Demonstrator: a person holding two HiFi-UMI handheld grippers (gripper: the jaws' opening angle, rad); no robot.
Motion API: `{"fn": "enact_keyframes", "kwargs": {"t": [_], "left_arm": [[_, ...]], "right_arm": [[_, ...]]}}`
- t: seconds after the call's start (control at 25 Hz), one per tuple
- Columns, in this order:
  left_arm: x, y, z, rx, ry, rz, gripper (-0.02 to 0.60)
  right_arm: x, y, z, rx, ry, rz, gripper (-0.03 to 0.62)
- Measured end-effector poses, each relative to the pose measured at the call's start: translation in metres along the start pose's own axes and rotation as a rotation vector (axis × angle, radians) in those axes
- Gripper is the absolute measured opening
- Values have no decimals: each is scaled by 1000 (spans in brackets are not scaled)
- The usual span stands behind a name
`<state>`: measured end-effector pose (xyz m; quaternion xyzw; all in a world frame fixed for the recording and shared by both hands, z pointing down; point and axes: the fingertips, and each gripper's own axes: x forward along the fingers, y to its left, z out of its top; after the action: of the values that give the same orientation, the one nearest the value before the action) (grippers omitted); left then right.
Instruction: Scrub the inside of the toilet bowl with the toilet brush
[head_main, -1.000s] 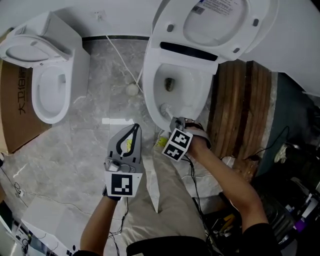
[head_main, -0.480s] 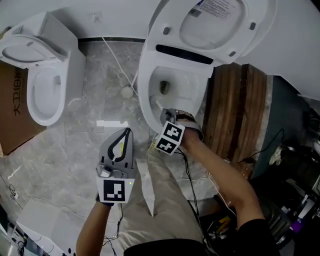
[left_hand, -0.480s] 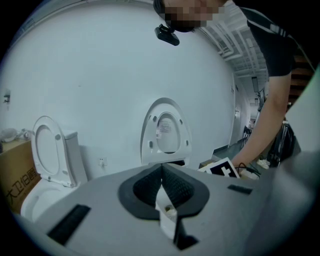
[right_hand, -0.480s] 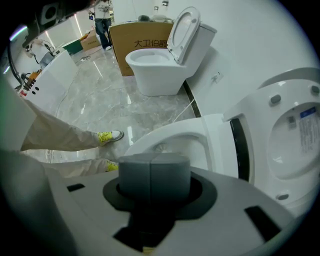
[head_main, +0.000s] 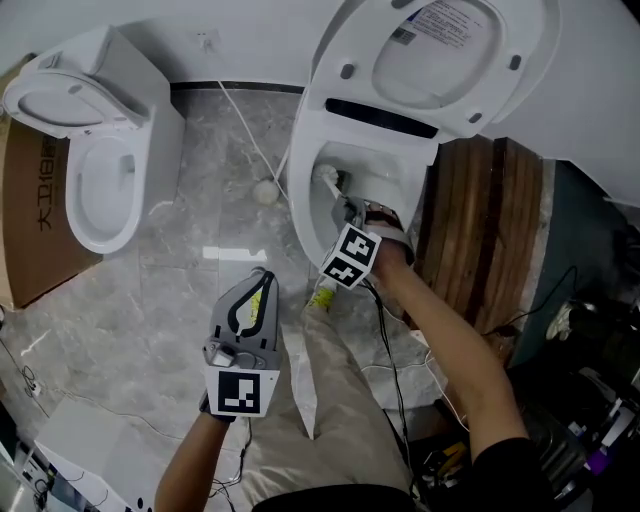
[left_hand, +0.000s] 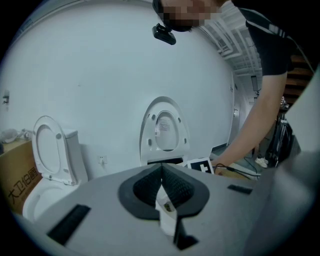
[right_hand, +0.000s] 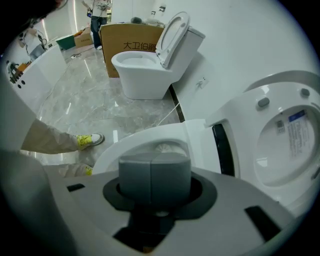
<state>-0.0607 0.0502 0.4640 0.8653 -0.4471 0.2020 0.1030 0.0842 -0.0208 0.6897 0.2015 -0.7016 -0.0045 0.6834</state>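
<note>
White porcelain filled the upper middle of the head view: the toilet bowl (head_main: 303, 205) stood with its lid (head_main: 440, 50) tipped up toward the wall. The right gripper (head_main: 346, 212) reached over the bowl's near rim, its jaws clamped tight on the toilet brush (head_main: 328, 180). The white bristle head lay inside the bowl, at its left side, next to the dark drain opening. In the right gripper view the brush's grey handle (right_hand: 154, 176) sat squarely between the jaws, and the pale bristles showed just beyond it, within the curve of the rim.

The left gripper (head_main: 262, 280) hung well apart from the toilet, low over the grey marble floor (head_main: 180, 290) and beside the person's beige trouser leg (head_main: 345, 400). Its jaws were pressed together, and the ribbed black pads (left_hand: 176, 186) met at the tips with nothing between them.

A yellow shoe (head_main: 322, 296) rested on the floor just below the bowl. To the right of the toilet lay dark wooden boards (head_main: 480, 230). At far left stood 1 more toilet (head_main: 95, 190), lid up, with a cardboard box (head_main: 30, 220) touching its side, and a white cable (head_main: 240, 120) ran across the floor between the 2 toilets.
</note>
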Motion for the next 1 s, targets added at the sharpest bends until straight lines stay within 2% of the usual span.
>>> {"fn": "enact_keyframes", "kwargs": {"t": [0.28,0.56,0.72,0.84,1.0], "left_arm": [[-1,-9,-2,2,2,-13,11],[2,-12,-5,-7,8,-4,11],[7,-14,-2,-4,15,-11,11],[6,-19,-4,-11,23,-13,11],[6,-24,-6,-7,26,-20,11]], "right_arm": [[23,-28,0,-14,13,-72,149],[31,-36,-9,-80,33,-86,149],[30,-18,-18,-176,46,-64,149],[37,-9,-25,-265,63,-87,149],[52,-16,-40,-291,103,-105,149]]}}
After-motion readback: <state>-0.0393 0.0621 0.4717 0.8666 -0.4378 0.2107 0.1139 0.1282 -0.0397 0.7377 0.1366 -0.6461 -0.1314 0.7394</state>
